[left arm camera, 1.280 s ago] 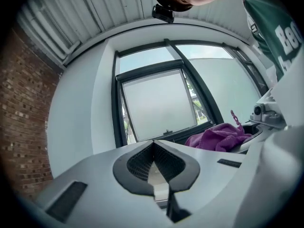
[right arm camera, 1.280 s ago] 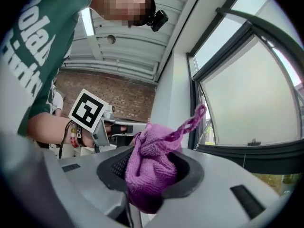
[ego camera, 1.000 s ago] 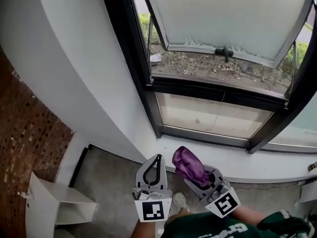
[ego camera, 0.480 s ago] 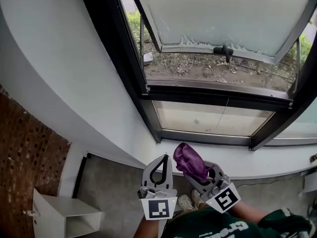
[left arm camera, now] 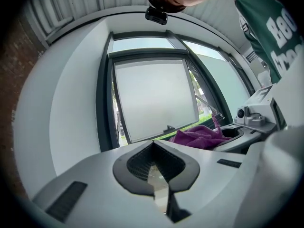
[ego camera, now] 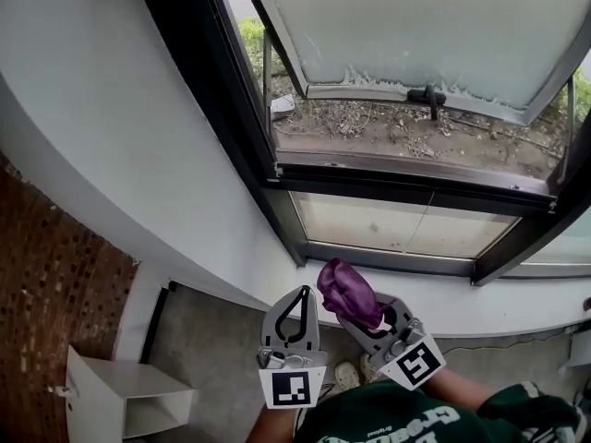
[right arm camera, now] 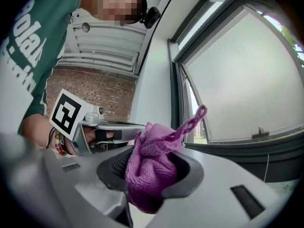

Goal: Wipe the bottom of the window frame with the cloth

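Observation:
A bunched purple cloth (ego camera: 348, 293) (right arm camera: 153, 167) is clamped in my right gripper (ego camera: 363, 310) (right arm camera: 149, 172), which is shut on it and held low, just below the white sill (ego camera: 443, 301). The cloth also shows in the left gripper view (left arm camera: 198, 137). My left gripper (ego camera: 297, 301) (left arm camera: 153, 148) is beside it on the left, shut with nothing in it. Above the sill runs the dark bottom rail of the window frame (ego camera: 406, 185), under an open sash (ego camera: 416, 26) that tilts outward.
A curved white wall (ego camera: 138, 137) stands to the left of the frame. A white open-shelf unit (ego camera: 129, 390) sits on the grey floor at lower left beside a brick surface (ego camera: 46, 312). Dry litter lies outside on the ground (ego camera: 406, 127).
The view has shifted so the window sits a little lower and nearer. Both grippers stay side by side; the right one with the cloth has edged up toward the sill.

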{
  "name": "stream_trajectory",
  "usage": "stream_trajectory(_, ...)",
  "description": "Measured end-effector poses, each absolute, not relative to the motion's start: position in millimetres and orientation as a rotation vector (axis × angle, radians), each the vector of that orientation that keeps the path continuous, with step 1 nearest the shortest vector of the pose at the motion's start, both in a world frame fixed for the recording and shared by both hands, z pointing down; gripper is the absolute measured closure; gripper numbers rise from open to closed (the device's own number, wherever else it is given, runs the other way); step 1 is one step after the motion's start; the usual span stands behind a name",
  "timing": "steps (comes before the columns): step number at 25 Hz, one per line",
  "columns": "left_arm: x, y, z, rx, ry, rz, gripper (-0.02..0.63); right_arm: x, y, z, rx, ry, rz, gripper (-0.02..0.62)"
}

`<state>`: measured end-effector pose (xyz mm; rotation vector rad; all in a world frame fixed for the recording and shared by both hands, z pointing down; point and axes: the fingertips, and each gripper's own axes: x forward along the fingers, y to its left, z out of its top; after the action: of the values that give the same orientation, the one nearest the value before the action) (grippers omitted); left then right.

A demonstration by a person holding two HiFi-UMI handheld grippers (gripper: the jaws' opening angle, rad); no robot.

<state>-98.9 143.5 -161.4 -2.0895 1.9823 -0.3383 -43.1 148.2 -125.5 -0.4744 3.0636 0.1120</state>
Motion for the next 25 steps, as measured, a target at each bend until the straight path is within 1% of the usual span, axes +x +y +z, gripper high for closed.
stream_trajectory(4, -94, 136, -151, -2.115, 1.957, -0.389, 0.603, -41, 139, -118, -0.442, 3.061, 0.062, 0.449)
stream_trajectory(9, -92, 117, -112, -2.197, 2.086, -0.379, 0.603, -31, 125, -101, -0.358, 3.057, -0.070, 0.449)
stream_trajectory(12, -103, 105, -87, -2.200, 2.112, -0.441, 0.603, -31, 121, -83, -0.257, 3.068, -0.114, 0.449)
stream_trajectory(15, -121, 90, -61, -2.194, 2.142, -0.447, 0.603, -40, 102, -59, -0.267, 3.038, -0.265, 0.449)
stream_trajectory(19, -156, 68, -11, -2.204, 2.147, -0.536, 0.603, -58, 75, -15, -0.350, 3.012, -0.440, 0.448)
stream_trajectory(22, -182, 48, 41, -2.247, 2.081, -0.607, 0.603, -84, 59, 35, -0.417, 3.036, -0.537, 0.448)
stream_trajectory(25, -205, 30, 97, -2.358, 2.037, -0.599, 0.603, -112, 51, 91, -0.497, 3.093, -0.600, 0.448)
